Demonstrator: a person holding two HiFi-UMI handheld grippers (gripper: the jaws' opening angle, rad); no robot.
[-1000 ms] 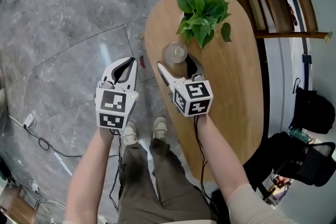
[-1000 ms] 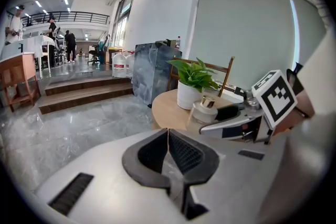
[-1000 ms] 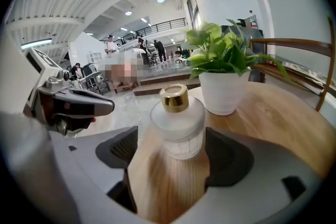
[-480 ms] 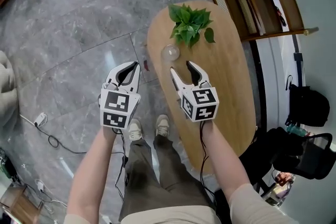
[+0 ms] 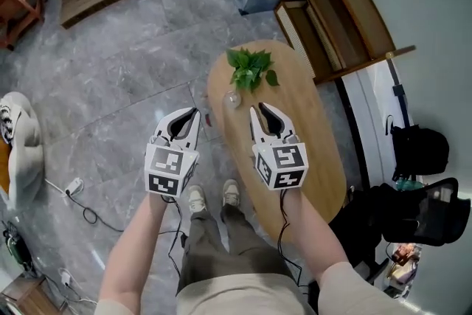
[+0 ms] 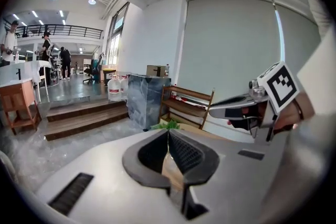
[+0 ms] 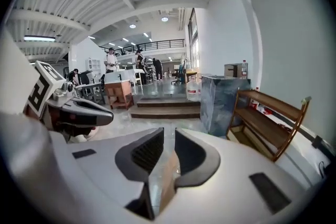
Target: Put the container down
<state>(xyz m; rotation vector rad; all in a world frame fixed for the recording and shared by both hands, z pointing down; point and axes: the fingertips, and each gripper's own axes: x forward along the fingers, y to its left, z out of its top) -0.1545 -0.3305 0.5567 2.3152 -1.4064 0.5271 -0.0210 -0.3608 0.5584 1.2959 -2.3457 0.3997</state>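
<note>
1. Evidently the set-down was finished: the clear glass container (image 5: 233, 99) stood upright and free on the oval wooden worktop (image 5: 317, 158), near its far end and just beside the leafy potted plant (image 5: 249, 68).
2. Right gripper (image 5: 258, 108) hovered above the worktop, well clear of the container. Its jaws had just been closing and stood nearly together with a narrow slit between the pads and nothing in it.
3. Left gripper (image 5: 190, 114) hung over the grey stone floor (image 5: 110, 85) beside the worktop, with its jaws closed tip to tip and empty.
4. Step in hand, as judged: withdrawal after release. No further handling of the container seemed called for. The next move needed only to keep both grippers away from the glass and the plant so neither got knocked.
5. Against the frame a second earlier:
   - Then, the right gripper's jaws were spread wide around the container at worktop level; now they were off it and almost closed.
   - Both grippers had lifted away.
   - The head view had risen too, so the worktop, plant and container looked smaller and farther below, and the wooden shelf rack (image 5: 339, 11) beyond the worktop showed more fully.
   - The container showed no shift against the plant.
</note>
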